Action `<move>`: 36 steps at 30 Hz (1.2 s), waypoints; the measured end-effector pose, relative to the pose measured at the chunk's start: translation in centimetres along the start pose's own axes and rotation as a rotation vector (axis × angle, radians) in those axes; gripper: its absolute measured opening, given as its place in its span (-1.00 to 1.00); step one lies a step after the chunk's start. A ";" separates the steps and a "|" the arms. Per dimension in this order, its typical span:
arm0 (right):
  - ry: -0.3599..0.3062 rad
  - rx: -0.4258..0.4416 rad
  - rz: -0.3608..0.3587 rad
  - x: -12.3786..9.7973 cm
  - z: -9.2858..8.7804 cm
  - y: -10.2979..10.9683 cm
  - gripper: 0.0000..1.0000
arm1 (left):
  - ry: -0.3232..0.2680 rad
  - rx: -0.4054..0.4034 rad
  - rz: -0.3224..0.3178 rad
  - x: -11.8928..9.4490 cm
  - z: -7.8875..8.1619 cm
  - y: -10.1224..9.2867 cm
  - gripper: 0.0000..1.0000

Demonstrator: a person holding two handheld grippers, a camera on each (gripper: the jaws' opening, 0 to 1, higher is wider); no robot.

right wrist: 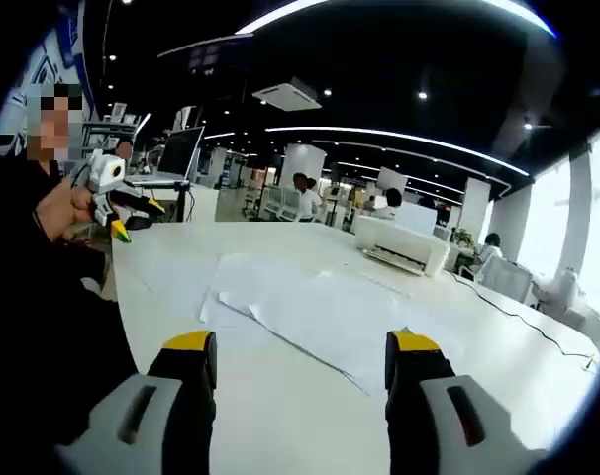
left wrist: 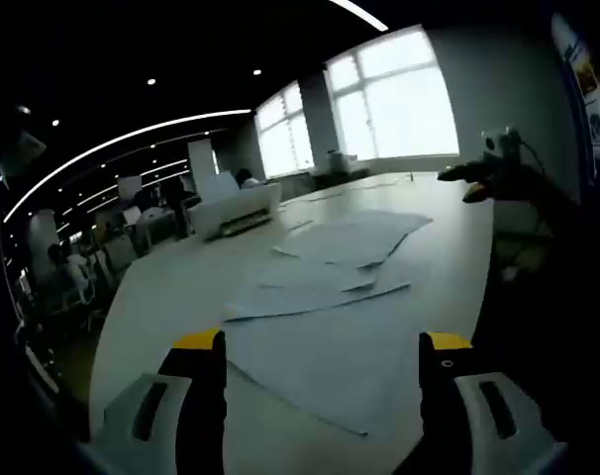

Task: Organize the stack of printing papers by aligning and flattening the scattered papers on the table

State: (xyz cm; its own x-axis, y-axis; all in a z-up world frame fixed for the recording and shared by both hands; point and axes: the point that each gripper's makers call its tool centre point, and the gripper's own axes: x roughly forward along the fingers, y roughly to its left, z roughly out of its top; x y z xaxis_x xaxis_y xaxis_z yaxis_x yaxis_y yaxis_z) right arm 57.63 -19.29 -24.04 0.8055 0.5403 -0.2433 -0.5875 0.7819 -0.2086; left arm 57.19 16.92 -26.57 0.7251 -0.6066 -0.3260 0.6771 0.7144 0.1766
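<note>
Left gripper view: papers (left wrist: 330,287) scattered on table (left wrist: 171,297); jaws apart.

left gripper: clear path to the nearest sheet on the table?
Probably yes. The left gripper is open, its fingers straddling the nearest sheet, which lies flat on the table just ahead. Nothing sits between them; the right gripper is off to the side.

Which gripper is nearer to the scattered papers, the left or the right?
Left. The left gripper hangs over the nearest of the papers; the right gripper is short of the papers' edge.
</note>
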 end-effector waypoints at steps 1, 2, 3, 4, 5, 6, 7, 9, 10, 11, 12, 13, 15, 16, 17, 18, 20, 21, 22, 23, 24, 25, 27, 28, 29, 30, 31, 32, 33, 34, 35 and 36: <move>-0.008 0.000 -0.002 -0.1 0.2 -0.1 0.28 | 0.000 0.001 0.001 0.0 0.0 0.0 0.65; -0.015 -0.002 -0.006 -0.2 0.4 -0.1 0.27 | -0.001 0.001 0.001 0.0 0.1 0.0 0.65; -0.022 -0.006 -0.009 -0.3 0.6 -0.2 0.26 | -0.003 0.003 0.001 -0.1 0.2 0.0 0.65; -0.026 -0.007 -0.012 -0.3 0.7 -0.3 0.26 | -0.006 0.003 0.001 -0.1 0.3 0.0 0.65; -0.028 -0.006 -0.012 -0.3 0.7 -0.3 0.26 | -0.008 0.005 0.001 0.0 0.4 -0.1 0.65; -0.029 -0.004 -0.012 -0.4 0.7 -0.3 0.26 | -0.008 0.006 0.000 0.0 0.4 -0.2 0.65; -0.028 -0.001 -0.012 -0.4 0.6 -0.4 0.26 | -0.007 0.006 0.000 0.0 0.4 -0.2 0.65; -0.020 0.003 -0.011 -0.3 0.2 -0.4 0.26 | -0.004 0.007 -0.001 0.1 0.4 -0.2 0.65; -0.016 0.007 -0.010 -0.3 0.0 -0.4 0.26 | -0.003 0.008 -0.002 0.1 0.3 -0.2 0.65; -0.012 0.009 -0.009 -0.3 -0.1 -0.4 0.25 | -0.002 0.007 -0.003 0.1 0.3 -0.2 0.65; -0.009 0.012 -0.008 -0.2 -0.2 -0.4 0.25 | -0.002 0.007 -0.004 0.1 0.3 -0.3 0.65; -0.008 0.013 -0.006 -0.2 -0.2 -0.3 0.25 | -0.001 0.006 -0.004 0.2 0.2 -0.3 0.65; -0.007 0.013 0.000 -0.2 -0.2 -0.2 0.25 | 0.003 0.006 -0.004 0.2 0.1 -0.3 0.65; -0.007 0.013 0.001 -0.2 -0.2 -0.2 0.25 | 0.004 0.007 -0.004 0.2 0.1 -0.3 0.65; -0.007 0.013 0.002 -0.2 -0.2 -0.2 0.25 | 0.007 0.006 -0.003 0.2 0.0 -0.3 0.65; -0.006 0.014 0.002 -0.1 -0.3 -0.2 0.25 | 0.007 0.006 -0.003 0.2 0.0 -0.2 0.64; -0.003 0.015 0.001 -0.1 -0.3 -0.2 0.25 | 0.007 0.004 -0.002 0.2 0.0 -0.2 0.64; -0.002 0.016 0.001 -0.1 -0.4 -0.2 0.25 | 0.007 0.003 -0.002 0.1 0.0 -0.2 0.64; -0.001 0.016 0.002 -0.1 -0.4 -0.2 0.25 | 0.007 0.003 -0.001 0.1 -0.1 -0.1 0.64; 0.000 0.017 0.003 -0.1 -0.4 -0.2 0.25 | 0.008 0.004 -0.001 0.1 -0.1 -0.1 0.63; 0.001 0.020 0.004 -0.1 -0.5 -0.3 0.25 | 0.006 0.007 -0.001 0.1 -0.1 -0.1 0.63; 0.002 0.021 0.005 -0.1 -0.5 -0.3 0.25 | 0.002 0.010 -0.001 0.1 0.0 -0.1 0.62; 0.005 0.021 0.010 0.0 -0.6 -0.2 0.24 | -0.002 0.013 -0.001 0.1 0.0 0.0 0.61; 0.009 0.020 0.014 0.1 -0.6 0.0 0.24 | -0.004 0.012 -0.001 0.1 0.0 0.0 0.61; 0.012 0.017 0.017 0.2 -0.6 0.1 0.24 | -0.004 0.010 -0.001 0.1 -0.1 0.0 0.61; 0.015 0.015 0.019 0.3 -0.7 0.2 0.24 | -0.003 0.008 -0.001 0.1 -0.1 0.0 0.61; 0.016 0.014 0.021 0.3 -0.7 0.3 0.24 | 0.000 0.007 -0.001 0.1 -0.2 0.0 0.61; 0.015 0.013 0.023 0.3 -0.6 0.4 0.24 | 0.004 0.009 -0.001 0.1 -0.2 0.0 0.61; 0.013 0.014 0.025 0.3 -0.6 0.4 0.24 | 0.004 0.011 -0.001 0.1 -0.2 0.0 0.61; 0.012 0.015 0.027 0.3 -0.6 0.5 0.24 | 0.003 0.011 -0.001 0.0 -0.1 0.0 0.61; 0.011 0.015 0.028 0.3 -0.6 0.5 0.24 | 0.001 0.011 -0.001 0.0 0.0 0.0 0.61; 0.012 0.015 0.029 0.3 -0.6 0.5 0.24 | -0.001 0.011 0.000 0.0 0.1 0.0 0.61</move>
State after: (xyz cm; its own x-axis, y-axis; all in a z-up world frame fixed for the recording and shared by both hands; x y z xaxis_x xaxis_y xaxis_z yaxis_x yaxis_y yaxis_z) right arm 57.55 -18.88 -24.79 0.7870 0.5592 -0.2605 -0.6094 0.7706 -0.1868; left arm 57.16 16.91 -26.51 0.7250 -0.6072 -0.3251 0.6786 0.7105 0.1863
